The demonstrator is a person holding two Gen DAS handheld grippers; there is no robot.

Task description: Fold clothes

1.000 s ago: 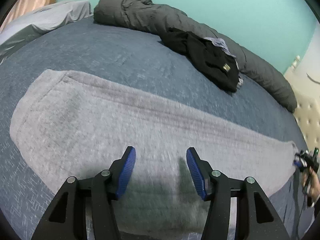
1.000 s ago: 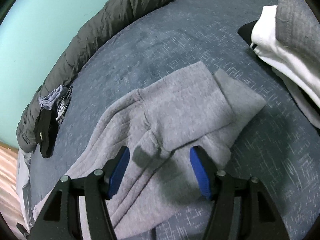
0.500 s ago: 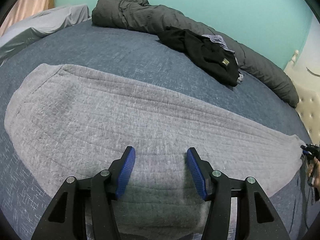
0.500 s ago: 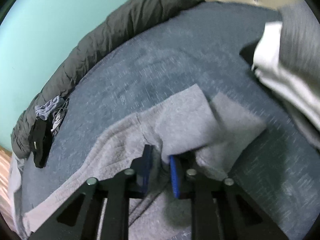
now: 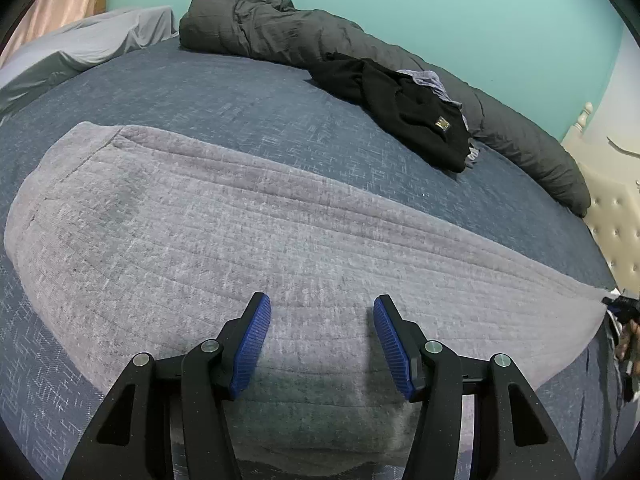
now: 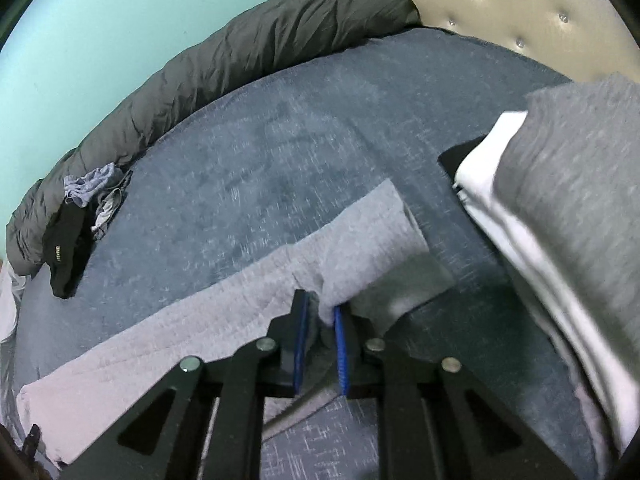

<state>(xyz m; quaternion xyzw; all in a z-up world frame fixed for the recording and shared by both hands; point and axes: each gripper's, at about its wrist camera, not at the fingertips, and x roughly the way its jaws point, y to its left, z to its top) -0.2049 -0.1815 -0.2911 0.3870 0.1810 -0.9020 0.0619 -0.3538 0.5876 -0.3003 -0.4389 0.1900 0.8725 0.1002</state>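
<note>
- Grey soft pants [image 5: 248, 240] lie stretched long across the near side of the blue bed [image 5: 240, 92], flat so they can be folded.
- Left gripper [image 5: 322, 340] hangs just over the wide waist end with its blue pads spread apart, pinching nothing. It looks ready to hold that end down or grab it.
- Right gripper [image 6: 320, 338] has just been closing and opening a little, and now its pads pinch a bunch of cloth at the leg end [image 6: 360, 248]. The cuff is raised off the bed, likely to bring it over toward the waist.
- Near the right edge sits a pile of clothes [image 6: 560, 208], grey on white, maybe already folded.
- Farther off, a black top [image 5: 408, 116] waits by the far edge.
- Behind it, a dark quilt [image 5: 280, 28] is rolled along the green wall [image 5: 440, 4], out of the way.
</note>
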